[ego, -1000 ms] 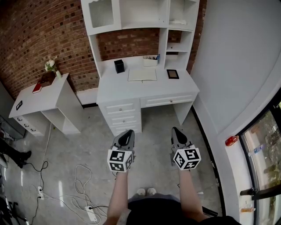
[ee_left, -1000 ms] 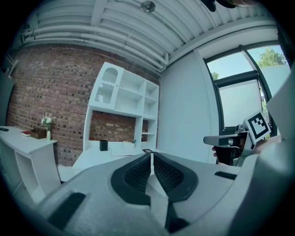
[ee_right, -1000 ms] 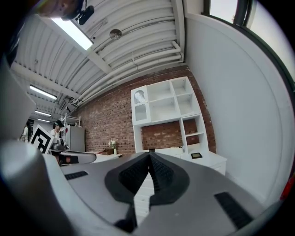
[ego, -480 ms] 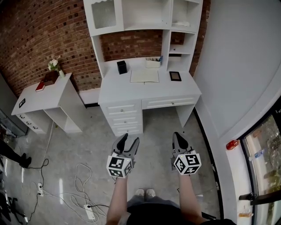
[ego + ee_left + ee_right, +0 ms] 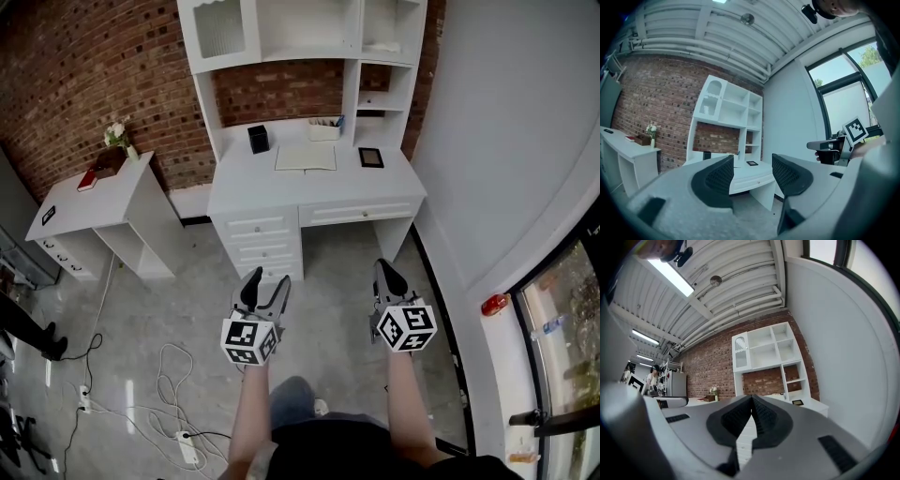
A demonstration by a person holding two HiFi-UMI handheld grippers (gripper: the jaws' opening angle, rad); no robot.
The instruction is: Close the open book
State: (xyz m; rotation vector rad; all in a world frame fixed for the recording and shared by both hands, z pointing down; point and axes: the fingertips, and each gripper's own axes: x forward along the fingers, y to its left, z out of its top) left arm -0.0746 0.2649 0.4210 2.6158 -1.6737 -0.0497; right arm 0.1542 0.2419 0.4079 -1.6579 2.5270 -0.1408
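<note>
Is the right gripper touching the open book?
Apart. The head view shows the right gripper over the floor, well short of the open book on the desk.

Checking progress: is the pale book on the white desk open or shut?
Open: the pale book lies spread flat, both pages showing.

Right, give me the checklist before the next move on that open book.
1. Cream open book lies open on the white desk: ok.
2. Left tongs open, jaws have just been opening, nothing between them: ok.
3. Right tongs shut, empty: ok.
4. Tongs near the book: not ok, both hang over the grey floor, short of the desk.
5. Small black frame apart from the book: ok.
</note>
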